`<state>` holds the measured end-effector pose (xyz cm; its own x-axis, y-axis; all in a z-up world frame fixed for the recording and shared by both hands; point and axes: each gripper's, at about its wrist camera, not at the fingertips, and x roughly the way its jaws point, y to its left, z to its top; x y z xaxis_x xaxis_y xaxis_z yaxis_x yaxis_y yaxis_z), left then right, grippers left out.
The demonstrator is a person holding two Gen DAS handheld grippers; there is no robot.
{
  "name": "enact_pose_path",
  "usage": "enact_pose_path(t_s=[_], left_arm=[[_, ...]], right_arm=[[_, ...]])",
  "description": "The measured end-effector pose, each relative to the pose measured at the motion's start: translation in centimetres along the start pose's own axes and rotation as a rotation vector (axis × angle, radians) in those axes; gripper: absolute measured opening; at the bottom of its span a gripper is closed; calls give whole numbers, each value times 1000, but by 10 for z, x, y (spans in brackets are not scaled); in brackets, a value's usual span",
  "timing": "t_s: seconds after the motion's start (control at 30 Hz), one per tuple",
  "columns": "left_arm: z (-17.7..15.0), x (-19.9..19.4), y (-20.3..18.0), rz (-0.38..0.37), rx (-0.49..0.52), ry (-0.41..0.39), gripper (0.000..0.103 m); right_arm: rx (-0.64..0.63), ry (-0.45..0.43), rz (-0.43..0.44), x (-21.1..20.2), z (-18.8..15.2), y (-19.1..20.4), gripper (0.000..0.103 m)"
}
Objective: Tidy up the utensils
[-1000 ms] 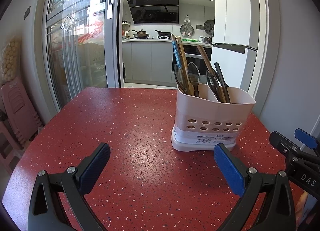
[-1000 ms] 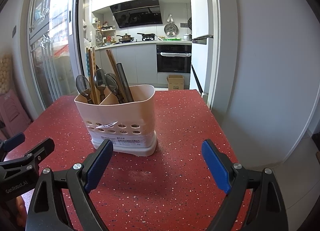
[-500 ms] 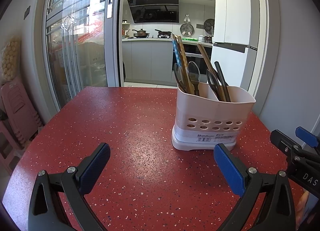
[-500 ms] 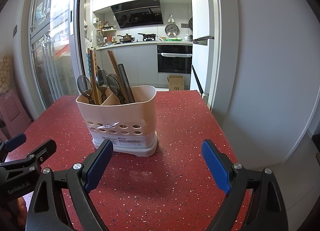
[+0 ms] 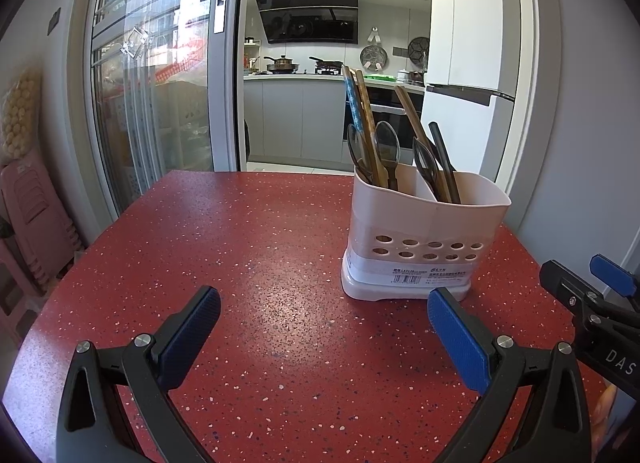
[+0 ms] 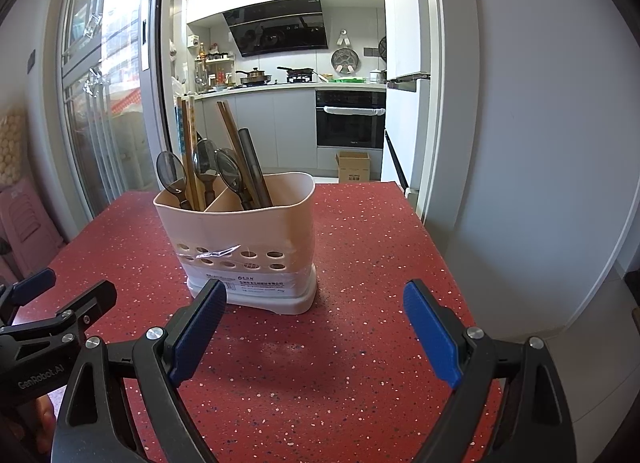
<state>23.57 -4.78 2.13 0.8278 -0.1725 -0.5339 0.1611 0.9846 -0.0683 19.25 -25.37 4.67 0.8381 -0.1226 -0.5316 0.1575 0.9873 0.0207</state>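
Left wrist: utensil holder hides spoon handles.

The right gripper hangs above the red speckled counter, its blue-padded jaws spread wide with nothing between them. Just beyond stands a pale utensil holder with a divider; spoons and chopsticks stand upright in its left and middle sections. The left gripper shows at the left edge, beside the holder.
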Motion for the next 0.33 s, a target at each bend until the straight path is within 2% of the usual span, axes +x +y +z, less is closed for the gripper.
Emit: enact_pose_path(t_s=[0.33], left_arm=[[0,-1,-2,-1,13,0,103]], right_arm=[[0,3,4,1,2,-2,92]])
